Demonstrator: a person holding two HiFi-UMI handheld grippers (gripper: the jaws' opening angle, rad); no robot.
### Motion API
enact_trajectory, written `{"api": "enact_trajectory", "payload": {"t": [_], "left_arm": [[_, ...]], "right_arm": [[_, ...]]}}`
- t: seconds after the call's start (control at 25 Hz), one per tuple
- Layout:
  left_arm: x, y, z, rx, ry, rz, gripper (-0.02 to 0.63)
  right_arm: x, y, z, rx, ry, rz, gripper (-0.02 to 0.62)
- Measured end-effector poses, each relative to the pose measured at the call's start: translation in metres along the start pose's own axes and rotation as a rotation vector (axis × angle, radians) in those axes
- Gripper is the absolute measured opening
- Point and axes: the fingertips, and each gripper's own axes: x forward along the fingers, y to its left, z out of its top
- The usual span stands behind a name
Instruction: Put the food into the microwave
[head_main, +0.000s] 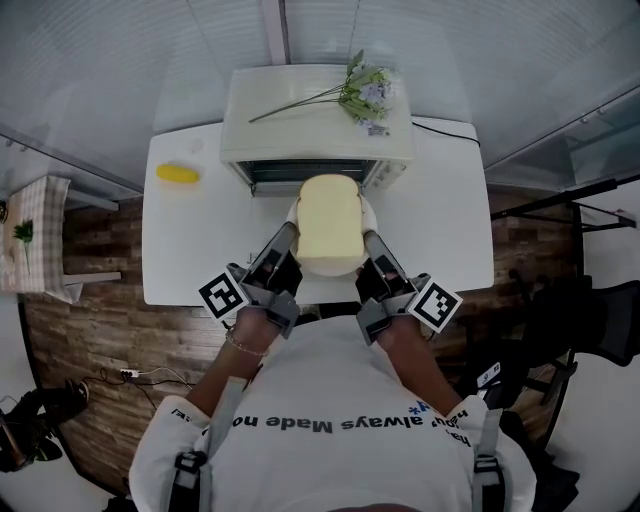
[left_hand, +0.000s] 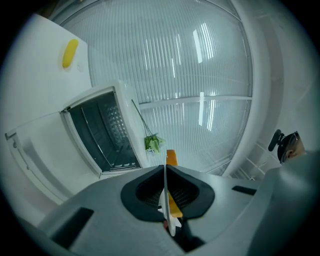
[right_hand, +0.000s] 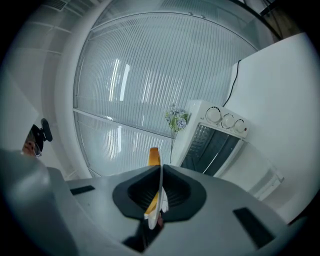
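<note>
1. Bread, one big pale yellow slice (head_main: 328, 228), lies on a round white plate (head_main: 294, 211), held up just in front of the white microwave (head_main: 315, 110) with its open door.
2. The left gripper (head_main: 284, 236) and right gripper (head_main: 373, 240) each pinch the plate's rim tight, one on each side.
3. Best to keep the plate flat and slide it straight into the opening.

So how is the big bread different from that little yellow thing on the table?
The bread is big, pale and square-ish with a rounded top; the yellow thing is small, bright and oval. The bread sits on a plate clamped by the left gripper and right gripper before the open microwave; the yellow thing lies bare on the table, off to the left, untouched. Both are yellowish.
</note>
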Motion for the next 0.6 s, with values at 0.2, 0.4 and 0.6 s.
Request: {"api": "enact_trajectory", "payload": {"t": [0.2, 0.4, 0.6], "left_arm": [[0.023, 0.002, -0.005, 0.003, -0.016, 0.004, 0.018], [0.032, 0.002, -0.007, 0.013, -0.036, 0.018, 0.018], [0.041, 0.007, -0.014, 0.004, -0.051, 0.025, 0.018]], "right_arm": [[0.004, -0.006, 0.024, -0.002, 0.016, 0.01, 0.021], [0.007, -0.009, 0.035, -0.002, 0.04, 0.014, 0.021], [0.007, -0.019, 0.045, -0.006, 0.058, 0.01, 0.021]]}}
